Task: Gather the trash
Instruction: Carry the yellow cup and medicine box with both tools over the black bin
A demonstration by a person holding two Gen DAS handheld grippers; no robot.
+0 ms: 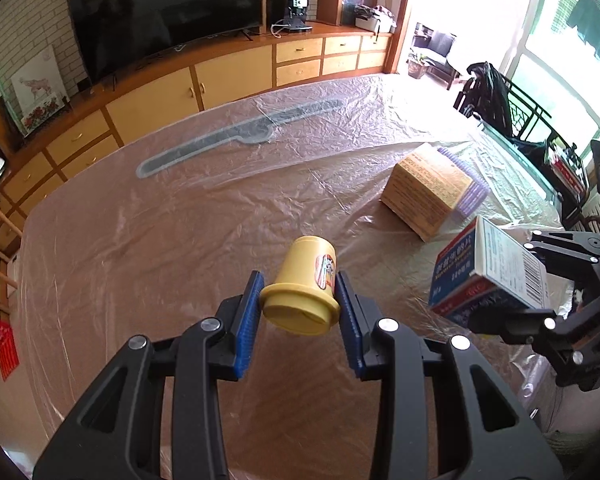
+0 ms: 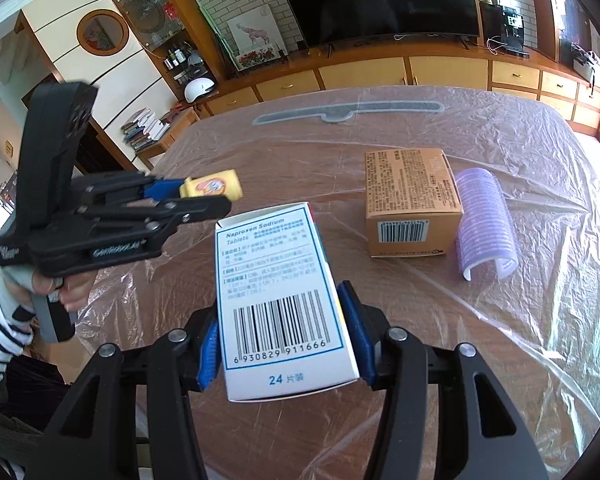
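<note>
My left gripper (image 1: 300,280) is shut on a small yellow cup (image 1: 304,288) and holds it above the table; it also shows at the left of the right wrist view (image 2: 196,200) with the yellow cup (image 2: 214,188) in it. My right gripper (image 2: 282,300) is shut on a white and blue medicine box (image 2: 278,300), lifted off the table. The same medicine box (image 1: 488,276) and right gripper (image 1: 500,296) show at the right of the left wrist view. An orange cardboard box (image 2: 412,200) and a purple hair roller (image 2: 486,224) lie on the table beyond.
The table (image 1: 160,240) is covered with crinkled clear plastic. A grey strip (image 1: 240,140) lies under the plastic at the far side. A TV cabinet (image 1: 180,92) stands behind; a chair with dark bags (image 1: 496,100) is at the right.
</note>
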